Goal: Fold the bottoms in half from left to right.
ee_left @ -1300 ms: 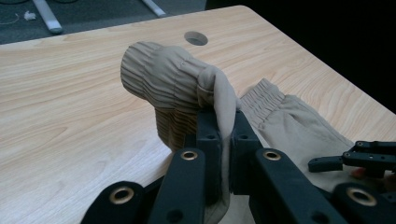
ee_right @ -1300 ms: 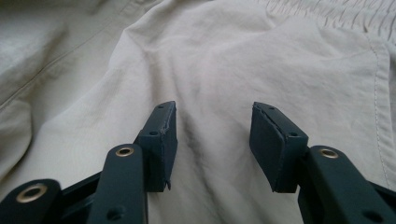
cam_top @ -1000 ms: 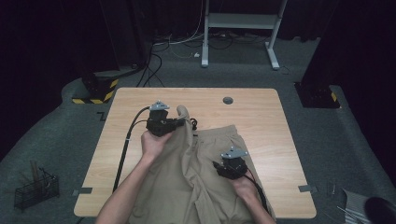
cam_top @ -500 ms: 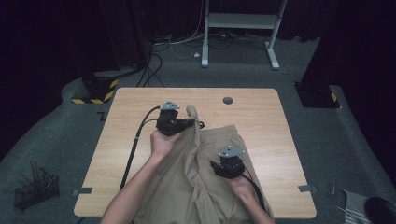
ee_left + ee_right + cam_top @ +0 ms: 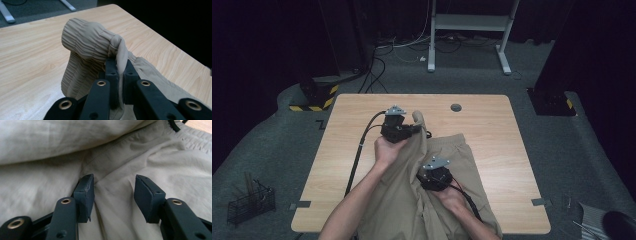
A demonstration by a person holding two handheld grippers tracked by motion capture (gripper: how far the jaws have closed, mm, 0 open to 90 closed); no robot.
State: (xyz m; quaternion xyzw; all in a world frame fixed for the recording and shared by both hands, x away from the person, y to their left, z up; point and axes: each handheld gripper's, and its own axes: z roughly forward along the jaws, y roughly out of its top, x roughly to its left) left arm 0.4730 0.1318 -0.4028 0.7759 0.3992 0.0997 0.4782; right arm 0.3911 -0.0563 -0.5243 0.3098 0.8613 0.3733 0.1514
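Left gripper [image 5: 119, 75] fingers pinch the trousers' [image 5: 447, 200] ribbed waistband [image 5: 85, 47]; right gripper [image 5: 113, 195] fingers spread above fabric.

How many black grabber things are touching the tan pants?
2. The left gripper is shut on the ribbed waistband of the pants near the table's middle. The right gripper is open, pressing down on the cloth closer to the person.

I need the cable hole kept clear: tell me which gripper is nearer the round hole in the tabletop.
Left. The left gripper, shut on the khaki trousers' waistband, sits a little short of the round hole. The right gripper is open over the trousers, farther back toward the person.
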